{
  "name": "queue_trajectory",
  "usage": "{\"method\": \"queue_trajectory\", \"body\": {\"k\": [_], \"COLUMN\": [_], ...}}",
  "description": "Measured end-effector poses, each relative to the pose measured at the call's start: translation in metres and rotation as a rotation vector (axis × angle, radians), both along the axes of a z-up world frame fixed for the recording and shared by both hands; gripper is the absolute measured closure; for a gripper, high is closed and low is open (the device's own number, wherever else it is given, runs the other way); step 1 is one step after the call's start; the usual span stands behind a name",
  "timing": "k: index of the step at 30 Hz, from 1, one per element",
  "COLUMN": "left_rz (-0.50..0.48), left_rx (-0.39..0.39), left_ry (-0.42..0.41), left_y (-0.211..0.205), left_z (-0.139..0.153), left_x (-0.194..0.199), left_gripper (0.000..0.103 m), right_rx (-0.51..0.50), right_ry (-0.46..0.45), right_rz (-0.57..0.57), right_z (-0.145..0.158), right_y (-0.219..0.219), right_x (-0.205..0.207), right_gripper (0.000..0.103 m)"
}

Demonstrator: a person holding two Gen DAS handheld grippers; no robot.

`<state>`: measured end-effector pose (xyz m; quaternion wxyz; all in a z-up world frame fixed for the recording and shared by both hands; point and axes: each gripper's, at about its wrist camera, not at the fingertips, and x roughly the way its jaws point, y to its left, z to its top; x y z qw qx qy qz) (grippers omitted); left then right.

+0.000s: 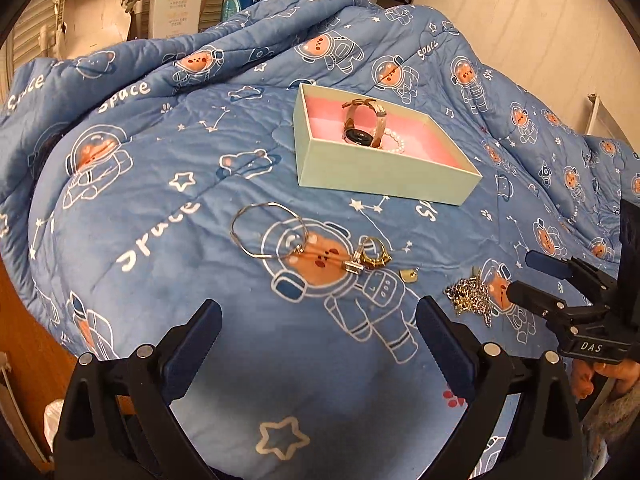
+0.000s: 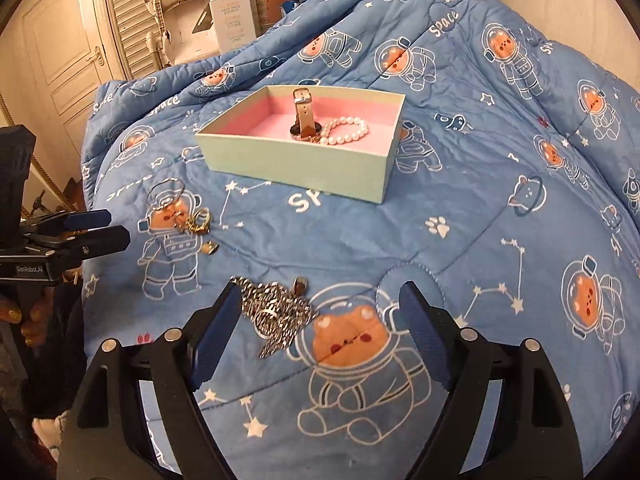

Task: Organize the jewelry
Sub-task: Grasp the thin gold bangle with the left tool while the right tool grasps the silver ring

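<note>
Left wrist view: The left gripper (image 1: pixel 318 320) is seen low in the frame, jaws spread wide with nothing between them, over a blue quilt (image 1: pixel 160 160) printed with astronaut bears. A pale green box (image 1: pixel 372 168) with a pink lining is set on the quilt further back; a watch (image 1: pixel 362 124) stands on edge inside it, a pearl bracelet (image 1: pixel 394 142) just beside. Nearer the jaws, a thin silver bangle (image 1: pixel 266 232) is laid flat, with gold rings (image 1: pixel 370 258) close to its right and a small gold charm (image 1: pixel 410 274) beyond them. A silver chain (image 1: pixel 470 294) is heaped at right, where the right gripper (image 1: pixel 524 276) enters from the edge, jaws parted and empty.

Right wrist view: The right gripper (image 2: pixel 320 308) is held over the quilt (image 2: pixel 480 200), jaws wide; the chain (image 2: pixel 276 308) lies bunched just inside the left finger (image 2: pixel 216 320), ungripped. The box (image 2: pixel 296 160) sits behind, with watch (image 2: pixel 303 120) and pearls (image 2: pixel 346 130) inside. Bangle (image 2: pixel 166 194), rings (image 2: pixel 198 222) and charm (image 2: pixel 210 247) are noted at left, near the left gripper (image 2: pixel 114 228).
</note>
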<state>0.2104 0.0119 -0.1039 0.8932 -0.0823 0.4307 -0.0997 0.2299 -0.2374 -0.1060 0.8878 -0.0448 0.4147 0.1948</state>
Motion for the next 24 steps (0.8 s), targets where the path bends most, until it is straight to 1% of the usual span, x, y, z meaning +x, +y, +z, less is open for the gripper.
{"method": "queue_trajectory", "body": {"k": [1,2,4,5,7,11,14,16,20,24], "left_rz": [0.001,0.003,0.003,0.005,0.008,0.021,0.026,0.030,0.053,0.063], "left_rx": [-0.002,0.002,0.023,0.032,0.039,0.045,0.055,0.075,0.098,0.147], "left_ry": [0.003,0.006,0.000,-0.009,-0.024,-0.039,-0.043,-0.049,-0.054,-0.068], "left_y": [-0.001,-0.003,-0.006,-0.007,-0.007,-0.006,-0.005,-0.006,-0.002,0.000], "left_z": [-0.002,-0.005,-0.006,-0.006,-0.006,-0.007,-0.008,-0.008,-0.010,-0.011], "left_x": [-0.003,-0.006,-0.011,-0.013,-0.016,-0.017,-0.015,-0.014,-0.007,0.000], "left_gripper": [0.007,0.007,0.008,0.008,0.008,0.009,0.014,0.015,0.017,0.018], "right_rx": [-0.010,-0.025,-0.060,-0.072,-0.100,-0.143,-0.157,-0.156,-0.143,-0.129], "right_ry": [-0.007,-0.017,-0.039,-0.048,-0.064,-0.088,-0.092,-0.096,-0.084,-0.069], "right_rz": [0.011,0.029,0.068,0.086,0.110,0.128,0.132,0.133,0.128,0.118], "right_z": [-0.002,-0.003,-0.007,-0.008,-0.011,-0.017,-0.021,-0.022,-0.025,-0.026], "right_y": [0.002,0.006,0.015,0.018,0.025,0.034,0.037,0.037,0.035,0.033], "right_x": [-0.005,-0.009,-0.016,-0.019,-0.022,-0.025,-0.026,-0.027,-0.024,-0.020], "right_gripper": [0.028,0.036,0.044,0.052,0.059,0.060,0.060,0.060,0.065,0.067]}}
